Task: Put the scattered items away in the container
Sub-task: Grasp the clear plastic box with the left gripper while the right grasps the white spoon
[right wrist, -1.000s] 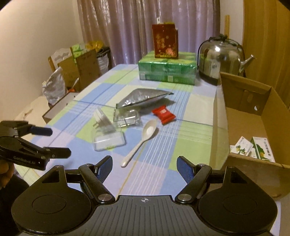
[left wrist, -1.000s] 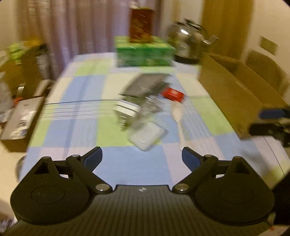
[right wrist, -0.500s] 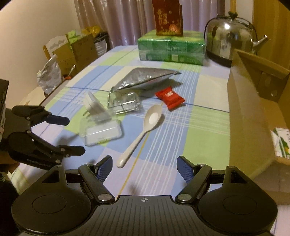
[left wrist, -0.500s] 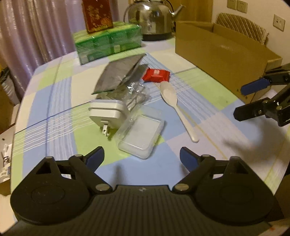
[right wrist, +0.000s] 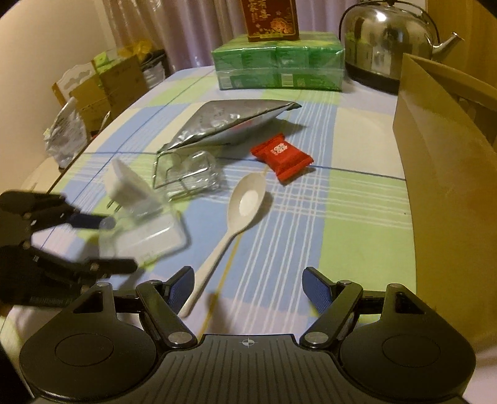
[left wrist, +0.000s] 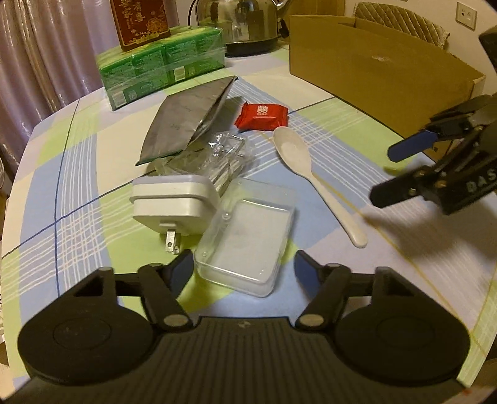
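Though narrowed just now by closing, read left gripper point(left wrist: 243, 264) as not yet clamped: astride clear plastic box point(left wrist: 245, 239), ready to pinch its rigid, slick, flat sides. Note right gripper point(right wrist: 248, 286) wide, empty, beside smooth white spoon point(right wrist: 245, 202). Find all items outside stiff cardboard container point(right wrist: 435, 174) at right.

Warm dim light falls on a table point(right wrist: 366, 143) under a checked cloth. Mauve curtains point(right wrist: 174, 28) hang behind; cream wall point(right wrist: 40, 46) at left
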Motion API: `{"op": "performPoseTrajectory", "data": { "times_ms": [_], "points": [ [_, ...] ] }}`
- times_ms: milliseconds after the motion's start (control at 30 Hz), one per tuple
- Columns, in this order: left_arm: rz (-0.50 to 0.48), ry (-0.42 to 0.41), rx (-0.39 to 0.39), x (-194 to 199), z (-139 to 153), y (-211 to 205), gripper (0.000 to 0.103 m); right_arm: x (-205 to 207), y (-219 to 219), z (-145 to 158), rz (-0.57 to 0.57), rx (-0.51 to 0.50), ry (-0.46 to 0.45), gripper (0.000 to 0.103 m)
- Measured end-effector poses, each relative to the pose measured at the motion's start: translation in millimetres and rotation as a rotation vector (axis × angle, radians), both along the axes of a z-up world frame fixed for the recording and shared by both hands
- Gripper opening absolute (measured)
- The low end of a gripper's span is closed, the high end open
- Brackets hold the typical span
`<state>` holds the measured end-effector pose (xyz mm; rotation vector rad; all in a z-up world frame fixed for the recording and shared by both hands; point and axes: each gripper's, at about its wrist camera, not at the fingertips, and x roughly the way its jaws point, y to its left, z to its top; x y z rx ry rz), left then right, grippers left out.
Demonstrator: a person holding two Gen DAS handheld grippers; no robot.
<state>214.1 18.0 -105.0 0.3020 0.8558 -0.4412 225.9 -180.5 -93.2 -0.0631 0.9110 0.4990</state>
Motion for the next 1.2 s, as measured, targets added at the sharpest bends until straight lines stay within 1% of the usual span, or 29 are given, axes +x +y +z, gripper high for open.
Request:
{"op": "performPoseTrajectory", "data": {
  "times_ms": [67, 167, 233, 400, 500, 533, 667, 800, 833, 967, 1067, 1200],
  "points": [
    [0.028, 0.012, -0.001, -1, 0, -1, 0.054, 8, 4, -2, -0.012, 0.000, -0.012, 0.068],
    [0.122, 0.055, -0.022, -3, 2, -2, 0.054, 20, 11, -4, -0.033, -0.007, -0.034, 0.060],
    [0.171, 0.067, -0.032, -9, 4, -3, 0.054, 28, 16, -6, -0.036, -0.009, -0.044, 0.058],
    [0.232, 0.046, -0.035, -25, 3, -8, 0.054, 44, 29, -12, -0.038, -0.005, -0.046, 0.055],
    [0.264, 0.031, -0.052, -30, 2, -8, 0.054, 51, 39, -16, -0.040, -0.019, -0.055, 0.051],
    [0.275, 0.027, -0.059, -31, 2, -8, 0.054, 53, 41, -18, -0.039, -0.025, -0.059, 0.048],
    [0.282, 0.035, -0.069, -32, 0, -10, 0.054, 56, 47, -23, -0.041, -0.051, -0.086, 0.024],
    [0.287, 0.030, -0.077, -34, 0, -11, 0.056, 47, 38, -20, -0.016, -0.037, -0.061, 0.024],
    [0.291, 0.028, -0.081, -34, 0, -11, 0.059, 41, 34, -18, -0.006, -0.036, -0.056, 0.024],
    [0.295, 0.016, -0.081, -33, 1, -13, 0.061, 14, 17, -12, 0.033, -0.032, -0.017, 0.024],
    [0.286, 0.004, -0.083, -27, 4, -16, 0.061, -6, 2, -12, 0.029, -0.027, 0.017, 0.024],
    [0.264, -0.012, -0.055, -20, 4, -23, 0.060, -29, -13, -9, 0.015, -0.025, 0.030, 0.024]
  ]
}}
